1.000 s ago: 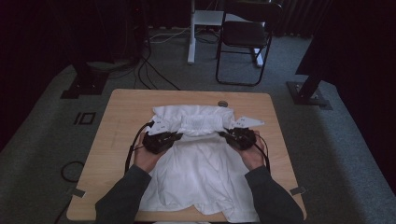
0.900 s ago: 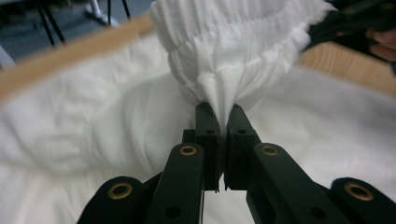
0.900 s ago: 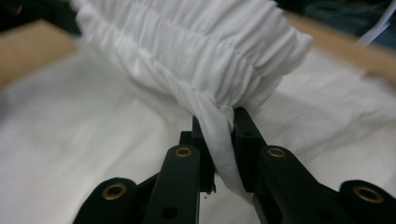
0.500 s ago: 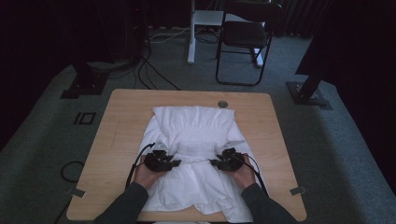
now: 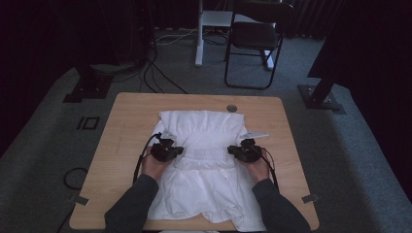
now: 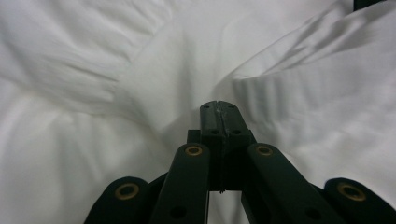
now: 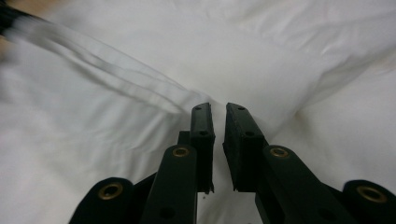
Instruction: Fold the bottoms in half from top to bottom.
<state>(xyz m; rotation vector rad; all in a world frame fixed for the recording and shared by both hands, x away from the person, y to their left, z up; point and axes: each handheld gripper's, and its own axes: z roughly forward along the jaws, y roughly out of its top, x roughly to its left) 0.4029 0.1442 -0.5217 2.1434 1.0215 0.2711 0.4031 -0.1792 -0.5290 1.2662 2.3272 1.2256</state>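
Lying lengthwise down the wooden table [image 5: 121, 145], a white garment [image 5: 204, 165] runs from the person outward. Left gripper [image 5: 167, 151], jaws pressed together, and right gripper [image 5: 242, 153], jaws slightly apart, rest on its opposite side edges.

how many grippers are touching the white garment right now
2. The left gripper sits on the left edge of the white cloth garment spread on the wooden table; the right gripper sits on its right edge, level with it.
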